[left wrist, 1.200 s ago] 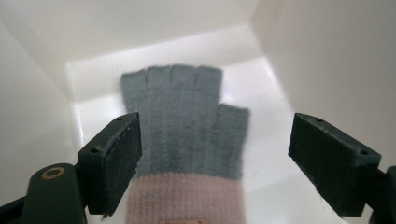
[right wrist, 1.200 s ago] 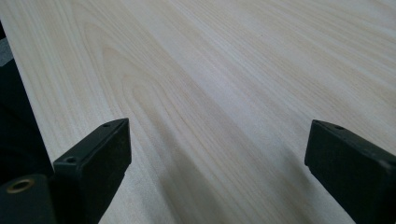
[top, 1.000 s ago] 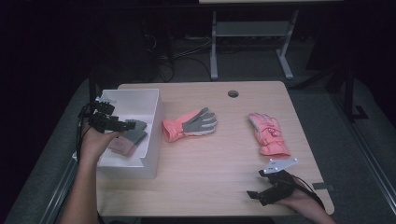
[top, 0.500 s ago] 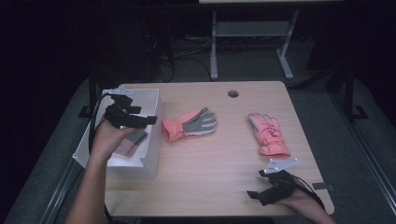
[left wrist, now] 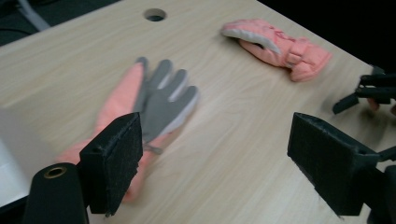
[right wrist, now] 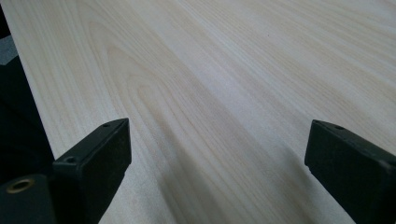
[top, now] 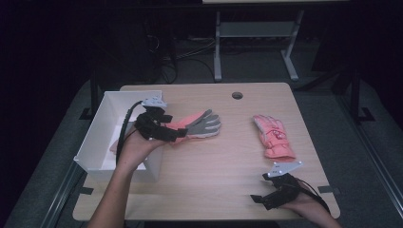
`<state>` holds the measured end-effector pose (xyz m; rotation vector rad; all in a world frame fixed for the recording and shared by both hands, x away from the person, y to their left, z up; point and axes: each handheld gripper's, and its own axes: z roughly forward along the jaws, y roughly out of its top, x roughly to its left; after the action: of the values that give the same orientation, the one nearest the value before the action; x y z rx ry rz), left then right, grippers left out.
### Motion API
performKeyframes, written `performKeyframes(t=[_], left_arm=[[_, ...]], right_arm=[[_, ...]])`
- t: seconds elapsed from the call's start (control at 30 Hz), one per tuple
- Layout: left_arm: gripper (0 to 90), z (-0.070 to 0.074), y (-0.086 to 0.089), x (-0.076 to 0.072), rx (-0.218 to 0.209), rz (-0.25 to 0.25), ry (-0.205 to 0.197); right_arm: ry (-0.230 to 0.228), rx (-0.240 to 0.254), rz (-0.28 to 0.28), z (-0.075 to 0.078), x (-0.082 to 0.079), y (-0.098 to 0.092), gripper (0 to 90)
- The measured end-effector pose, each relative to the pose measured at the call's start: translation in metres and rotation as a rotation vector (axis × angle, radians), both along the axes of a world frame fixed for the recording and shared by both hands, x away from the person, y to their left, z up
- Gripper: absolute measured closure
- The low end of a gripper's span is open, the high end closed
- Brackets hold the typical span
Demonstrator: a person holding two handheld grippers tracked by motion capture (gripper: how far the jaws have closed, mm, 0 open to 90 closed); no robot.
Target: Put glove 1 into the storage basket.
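A pink glove with a grey palm [top: 197,126] lies palm up on the table, left of centre; the left gripper view has it [left wrist: 154,100] just ahead of the jaws. My left gripper [top: 173,135] hovers open over its cuff, with nothing between the jaws [left wrist: 219,154]. A second pink glove [top: 274,137] lies back up at the right, and it is at the far side [left wrist: 280,44] in the left gripper view. My right gripper [top: 259,199] rests open near the front right edge, over bare wood [right wrist: 219,154].
A white open box [top: 102,128] stands at the table's left edge, with something pink [top: 115,144] lying inside it. A round cable hole [top: 237,95] is at the back of the table. Dark floor and a desk frame lie beyond.
My left gripper has come up out of the white box and moved right, over the grey-palmed glove's cuff. The right gripper has stayed put.
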<state>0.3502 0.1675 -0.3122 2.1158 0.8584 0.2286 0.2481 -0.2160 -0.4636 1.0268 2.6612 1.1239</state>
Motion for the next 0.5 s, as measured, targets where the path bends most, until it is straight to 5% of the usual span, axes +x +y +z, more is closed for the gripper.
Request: performKeyframes(t=[0.17, 0.5], left_arm=[[19.1, -0.012, -0.028, -0.001, 0.014, -0.045, 0.008], [27.4, -0.042, -0.06, 0.014, 0.064, -0.043, 0.015]], right_arm=[[-0.002, 0.0, -0.001, 0.001, -0.001, 0.0, 6.9], [-0.004, 0.002, 0.003, 0.001, -0.001, 0.0, 6.9]])
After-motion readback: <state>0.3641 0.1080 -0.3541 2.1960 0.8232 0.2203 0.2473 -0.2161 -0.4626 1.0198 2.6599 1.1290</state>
